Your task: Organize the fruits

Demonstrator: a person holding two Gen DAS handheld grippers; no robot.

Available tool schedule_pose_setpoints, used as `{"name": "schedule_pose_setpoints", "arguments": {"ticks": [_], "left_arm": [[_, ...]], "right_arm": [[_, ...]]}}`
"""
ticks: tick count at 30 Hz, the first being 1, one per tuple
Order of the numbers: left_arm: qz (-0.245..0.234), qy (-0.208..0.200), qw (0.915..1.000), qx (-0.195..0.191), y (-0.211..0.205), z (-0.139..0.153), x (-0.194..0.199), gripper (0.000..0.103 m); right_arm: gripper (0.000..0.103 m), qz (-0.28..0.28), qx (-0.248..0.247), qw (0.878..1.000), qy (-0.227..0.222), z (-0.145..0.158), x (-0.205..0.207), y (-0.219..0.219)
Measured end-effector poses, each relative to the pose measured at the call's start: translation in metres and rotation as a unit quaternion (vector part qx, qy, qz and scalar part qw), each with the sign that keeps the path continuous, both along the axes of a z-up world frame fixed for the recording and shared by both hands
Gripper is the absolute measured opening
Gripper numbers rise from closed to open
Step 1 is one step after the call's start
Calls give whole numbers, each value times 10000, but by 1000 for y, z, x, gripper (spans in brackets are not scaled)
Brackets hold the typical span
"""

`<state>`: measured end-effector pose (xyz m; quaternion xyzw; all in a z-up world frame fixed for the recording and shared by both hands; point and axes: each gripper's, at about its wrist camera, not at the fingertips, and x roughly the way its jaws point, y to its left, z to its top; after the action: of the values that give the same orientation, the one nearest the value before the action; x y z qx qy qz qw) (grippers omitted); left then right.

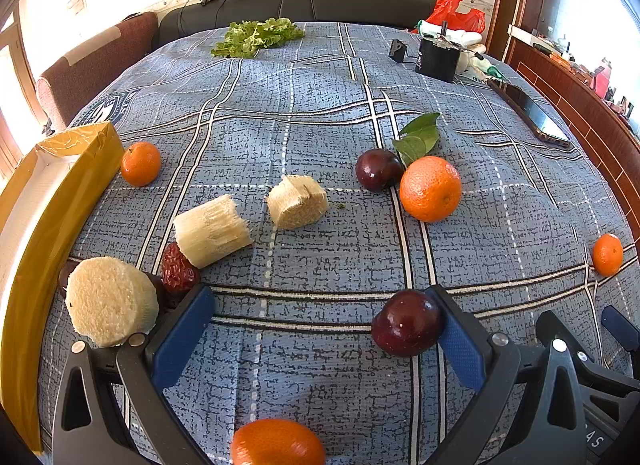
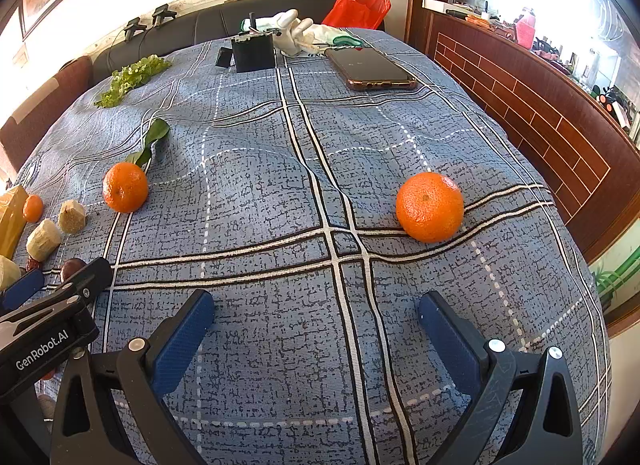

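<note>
The left gripper [image 1: 320,313] has its jaws spread wide, and a dark plum [image 1: 407,323] touches the inner face of the right one. The right gripper [image 2: 316,315] also has wide jaws, with only the blue plaid cloth [image 2: 280,193] between them. Beyond that plum lie a leafy orange [image 1: 430,189] and a second plum [image 1: 378,169]. Left of it sit sugarcane pieces [image 1: 212,230] and a yellow box [image 1: 60,201].
</note>
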<state>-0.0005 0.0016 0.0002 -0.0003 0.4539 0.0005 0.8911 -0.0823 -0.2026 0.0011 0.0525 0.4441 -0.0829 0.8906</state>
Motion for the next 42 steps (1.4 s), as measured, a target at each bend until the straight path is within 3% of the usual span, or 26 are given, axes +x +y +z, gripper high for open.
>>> {"name": "schedule_pose_setpoints", "arguments": {"ticks": [13, 23, 31, 33, 35, 39, 42], "left_arm": [[-60, 21, 10000, 0, -1, 0, -1, 103], [-347, 368, 9987, 41, -1, 2, -17, 103], [-657, 464, 9967, -116, 4, 5, -49, 102], [-680, 338, 9962, -418, 12, 13, -62, 89], [-731, 64, 9953, -625, 23, 27, -75, 83], [-623, -961, 9914, -630, 58, 75, -113, 84], [-353, -1559, 9863, -405, 91, 106, -135, 84]], "right_arm": [[103, 0, 1, 10000, 0, 0, 0, 0], [103, 38, 16, 10000, 7, 1, 3, -1], [103, 49, 118, 9992, 374, 4, -10, -3], [103, 69, 103, 9992, 390, 4, -13, -1], [103, 108, 111, 9990, 414, 4, -16, -1], [103, 226, 120, 9986, 473, 4, -22, 0], [103, 257, 109, 9988, 409, 4, -28, 0]]}}
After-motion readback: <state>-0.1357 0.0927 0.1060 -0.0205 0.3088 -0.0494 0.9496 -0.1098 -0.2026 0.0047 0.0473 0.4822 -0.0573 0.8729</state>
